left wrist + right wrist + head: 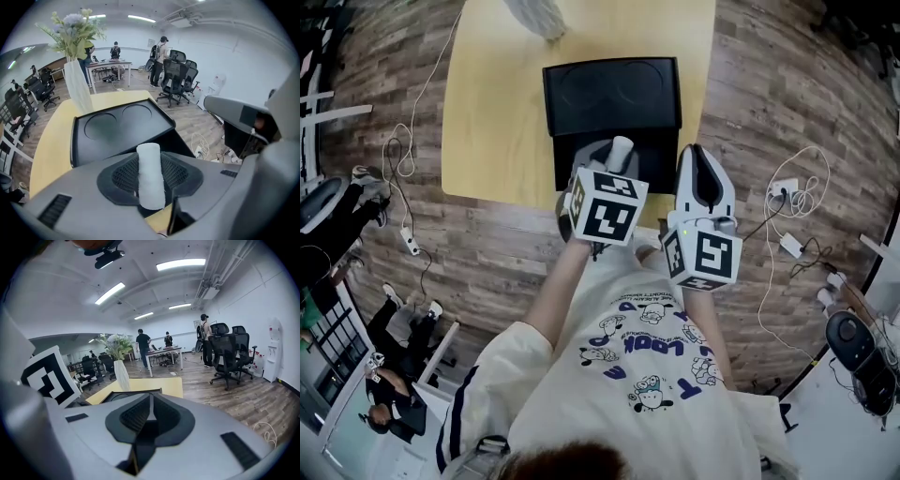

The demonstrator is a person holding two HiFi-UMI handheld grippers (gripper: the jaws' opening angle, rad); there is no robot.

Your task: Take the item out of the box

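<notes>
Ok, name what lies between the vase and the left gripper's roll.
The black box, its panel showing two round hollows, lies between vase and white roll; the left gripper view shows it.

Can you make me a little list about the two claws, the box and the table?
left gripper: shut on a white roll, above the box
right gripper: shut, empty
box: black, lid open, on the table
table: yellow, with a vase of flowers at its far end
</notes>
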